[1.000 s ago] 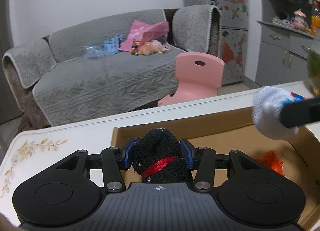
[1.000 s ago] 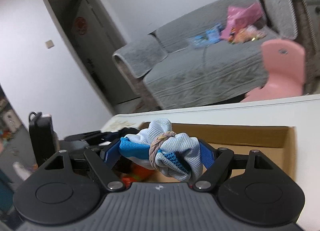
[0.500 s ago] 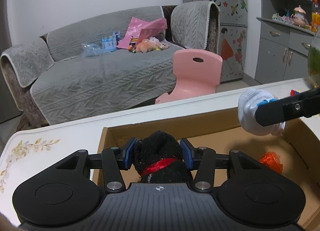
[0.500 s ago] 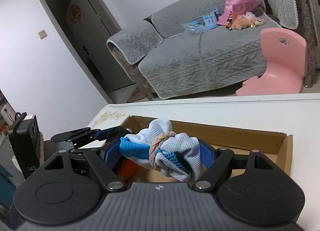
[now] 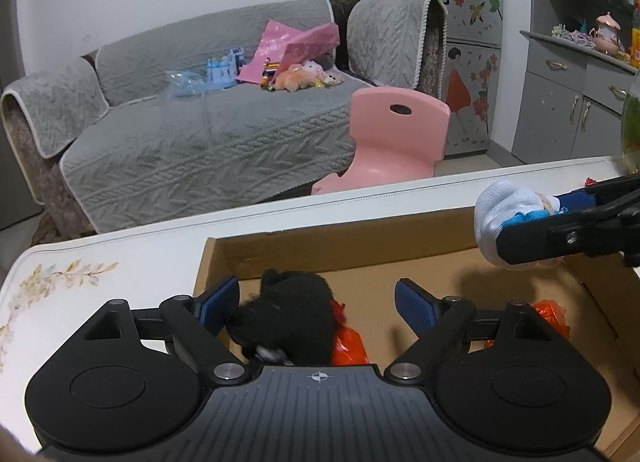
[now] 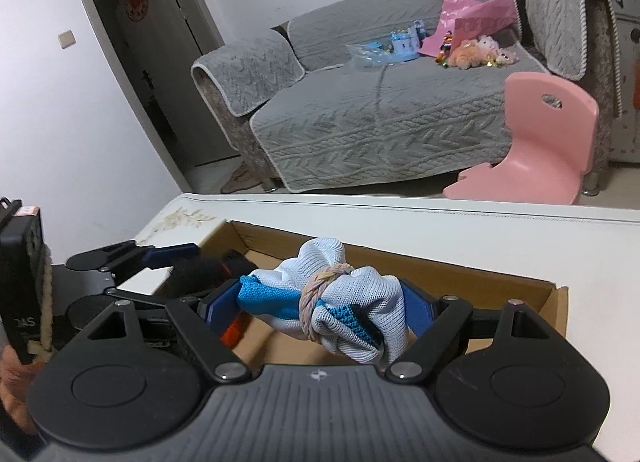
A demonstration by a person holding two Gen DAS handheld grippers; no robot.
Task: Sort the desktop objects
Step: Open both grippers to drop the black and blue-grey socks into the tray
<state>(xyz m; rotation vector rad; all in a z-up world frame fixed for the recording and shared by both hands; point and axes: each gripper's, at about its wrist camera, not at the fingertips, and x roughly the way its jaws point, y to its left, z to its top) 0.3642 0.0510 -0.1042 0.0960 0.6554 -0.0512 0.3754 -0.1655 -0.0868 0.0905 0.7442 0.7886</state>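
Jaws of the left gripper (image 5: 316, 304) are opening, and the black sock bundle (image 5: 290, 322) between them rests against the left pad only, clear of the right one, sagging toward the floor of the cardboard box (image 5: 400, 250); jaws of the right gripper (image 6: 320, 308) are also easing apart, though both pads look pressed on the white and blue sock bundle (image 6: 340, 302), which hangs above the box's interior; in the left wrist view that same bundle shows at the right, over the box. Both bundles look light, soft and squashy; knitted fabric gives under pressure and is not slippery or fragile, so a drop into the box should do no harm; the safest hold is probably across the thick middle, where the braided band (image 6: 320, 294) cinches the pale bundle, since a loose end would pull out. Orange plastic bag pieces (image 5: 550, 316) already lie in the box. The box sits on a white counter (image 5: 140, 254) with a floral print at its corner; beyond it stand a grey quilted sofa (image 5: 200, 133) strewn with toys, a pink child's chair (image 5: 396, 137), grey cabinets (image 5: 572, 101) and a dark door (image 6: 160, 53).
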